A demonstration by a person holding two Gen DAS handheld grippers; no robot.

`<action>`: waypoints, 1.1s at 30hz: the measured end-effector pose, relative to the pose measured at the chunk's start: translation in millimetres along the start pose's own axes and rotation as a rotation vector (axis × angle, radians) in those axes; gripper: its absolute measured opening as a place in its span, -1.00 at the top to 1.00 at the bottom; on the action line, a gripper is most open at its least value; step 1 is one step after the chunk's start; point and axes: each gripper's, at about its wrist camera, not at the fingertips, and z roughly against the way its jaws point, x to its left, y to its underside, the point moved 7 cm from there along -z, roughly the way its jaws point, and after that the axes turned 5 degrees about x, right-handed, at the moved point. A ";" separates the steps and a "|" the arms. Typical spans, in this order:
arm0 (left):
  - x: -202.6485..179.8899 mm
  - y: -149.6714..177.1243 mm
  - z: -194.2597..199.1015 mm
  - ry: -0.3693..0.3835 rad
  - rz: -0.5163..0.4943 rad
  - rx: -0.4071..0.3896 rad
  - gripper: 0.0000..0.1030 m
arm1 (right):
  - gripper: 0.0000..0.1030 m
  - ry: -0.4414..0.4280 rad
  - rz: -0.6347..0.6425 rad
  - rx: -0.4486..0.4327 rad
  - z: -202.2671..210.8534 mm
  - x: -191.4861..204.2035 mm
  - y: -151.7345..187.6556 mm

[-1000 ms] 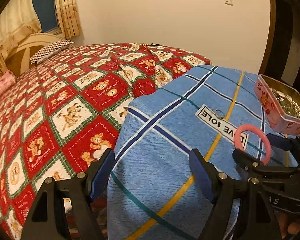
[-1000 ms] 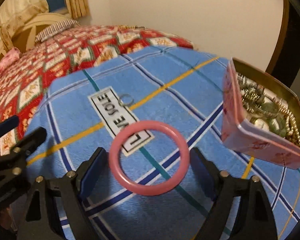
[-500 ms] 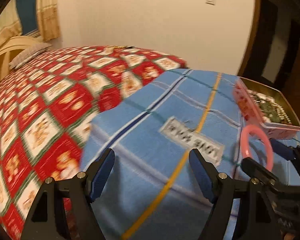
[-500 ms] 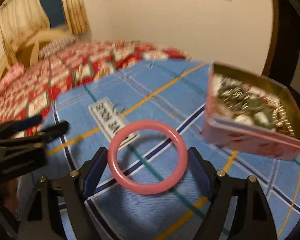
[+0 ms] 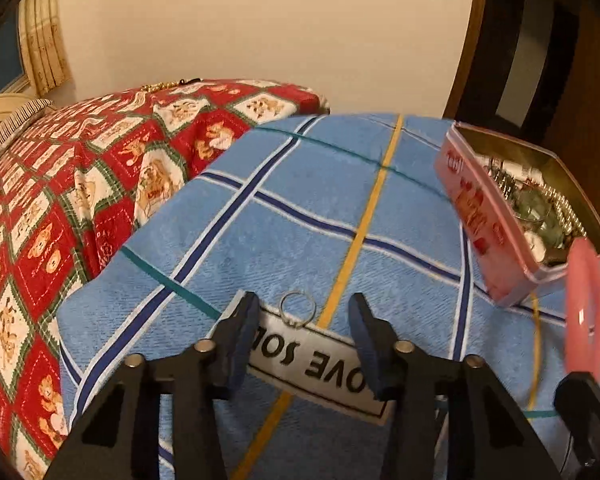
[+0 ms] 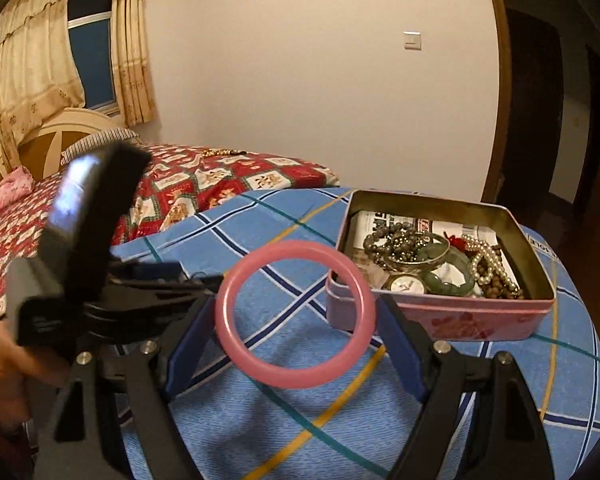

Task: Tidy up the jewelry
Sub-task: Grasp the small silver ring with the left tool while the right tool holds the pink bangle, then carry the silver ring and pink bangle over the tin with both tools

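My right gripper [image 6: 296, 314] is shut on a pink bangle [image 6: 236, 284] and holds it above the blue towel [image 6: 284, 432], just left of the pink tin [image 6: 440, 320]. The tin holds beads, pearls, a watch and a green bangle. The bangle also shows at the right edge of the left wrist view [image 5: 586, 312]. My left gripper [image 5: 304, 316] is open and low over the towel, its fingers on either side of a small silver ring [image 5: 298, 307]. The ring lies at the edge of the towel's white label [image 5: 324, 360]. The tin [image 5: 472, 216] stands to the right.
The blue towel [image 5: 300, 208] lies over a red teddy-bear quilt [image 5: 60, 184] on a bed. A gold bead chain [image 5: 160, 86] lies at the quilt's far edge. A wall and a dark doorway [image 6: 540, 112] stand behind. The left tool's body [image 6: 84, 248] fills the left of the right wrist view.
My left gripper has moved forward and right, so the silver ring now sits between its fingers. My right gripper has lifted the bangle closer to the tin.
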 end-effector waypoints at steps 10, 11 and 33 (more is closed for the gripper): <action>-6.5 -1.2 0.4 0.049 -0.015 -0.007 0.63 | -0.62 -0.013 -0.046 0.003 2.8 -10.5 0.5; -7.3 -1.6 0.7 0.052 -0.017 -0.008 0.63 | -0.61 -0.011 -0.048 0.004 2.7 -11.3 0.6; -44.4 12.8 56.6 -0.066 -0.051 -0.171 0.63 | -0.61 0.095 -0.120 -0.105 21.1 -40.4 -10.2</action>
